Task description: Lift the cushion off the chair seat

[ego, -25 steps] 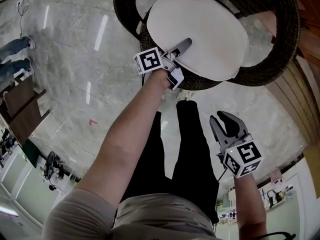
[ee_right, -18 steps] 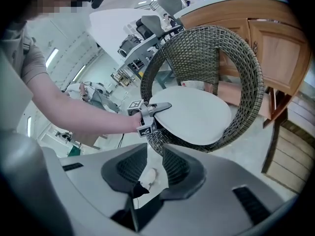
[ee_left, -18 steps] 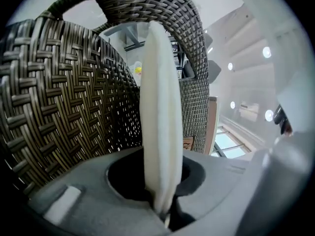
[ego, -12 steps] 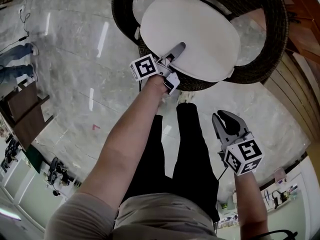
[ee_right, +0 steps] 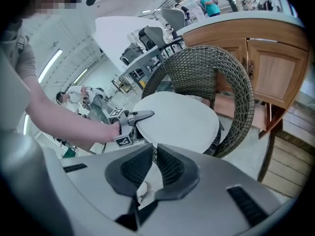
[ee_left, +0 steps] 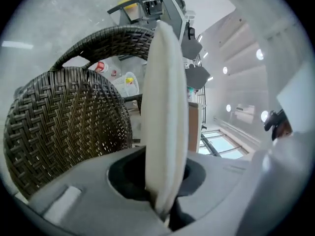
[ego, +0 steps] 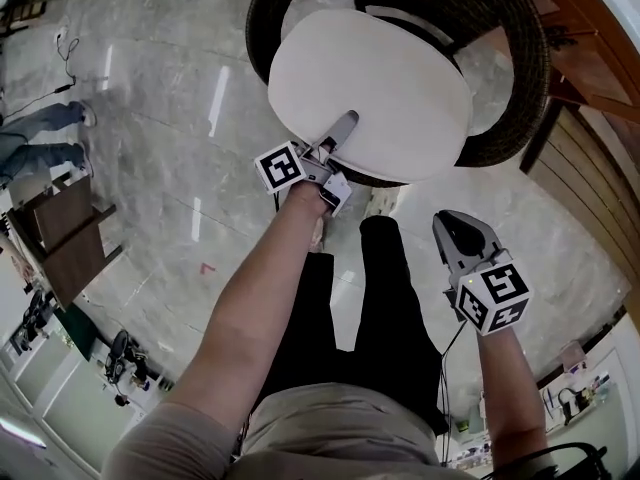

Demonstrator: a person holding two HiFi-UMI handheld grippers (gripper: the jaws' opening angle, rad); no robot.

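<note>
Jaws of the right gripper (ego: pixel 462 236) are closing on nothing, and only a thin slit is left between their ridged black pads. Ahead of it and to its left, the left gripper (ego: pixel 343 125) pinches the near edge of the cushion (ego: pixel 370 88). The cushion is a round, flat, smooth white pad. It sits over the chair (ego: pixel 505 118), a round tub of dark woven wicker. Under them lies a shiny grey floor (ego: pixel 150 98).

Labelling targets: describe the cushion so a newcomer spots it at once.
Find the round dark wicker chair on the grey floor. Over its seat is the cushion, near edge pinched in the left gripper. It alone is smooth, white and oval against the brown weave.
</note>
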